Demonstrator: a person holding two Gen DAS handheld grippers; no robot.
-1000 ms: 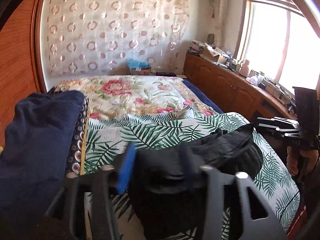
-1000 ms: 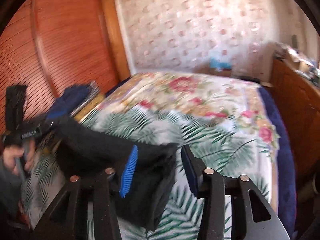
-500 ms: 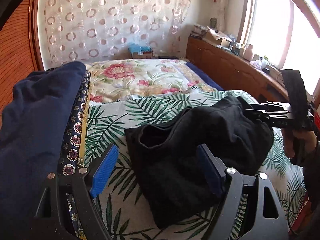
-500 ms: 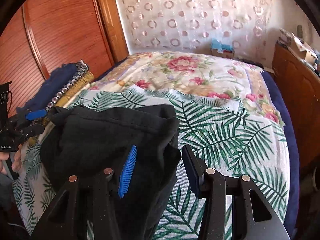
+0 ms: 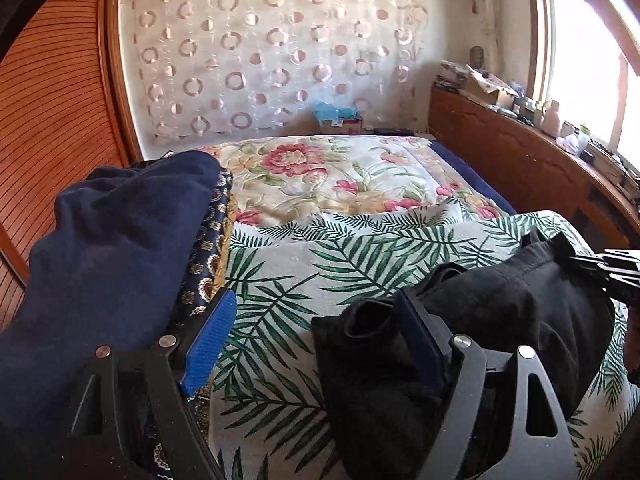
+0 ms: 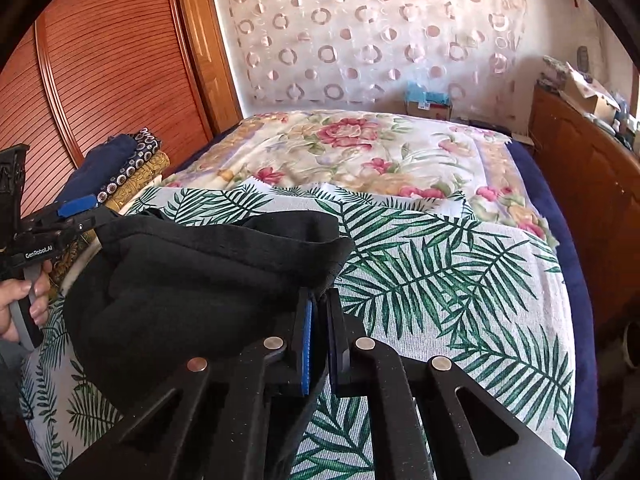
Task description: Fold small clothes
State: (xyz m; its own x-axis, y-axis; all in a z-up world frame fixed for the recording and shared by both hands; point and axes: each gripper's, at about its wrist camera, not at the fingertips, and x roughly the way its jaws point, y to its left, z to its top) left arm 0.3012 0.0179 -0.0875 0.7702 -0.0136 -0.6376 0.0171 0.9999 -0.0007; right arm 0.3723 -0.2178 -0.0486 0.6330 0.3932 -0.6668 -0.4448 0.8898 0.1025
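Now the right gripper [image 6: 318,340] is just closing on the black garment's [image 6: 192,280] edge, while the left gripper [image 5: 316,340] is standing open over bare bedspread [image 5: 280,272]. Soft, light and floppy, it is best pinched at corners.

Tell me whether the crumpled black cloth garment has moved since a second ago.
Yes. In the left wrist view the crumpled black cloth garment has shifted right across the palm-leaf printed sheet, away from the folded navy stack.

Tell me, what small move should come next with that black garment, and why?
Probably close the left gripper on the black garment's near edge. The right gripper already pinches its other edge, while the left stands open with only one finger against the cloth, gripping nothing.
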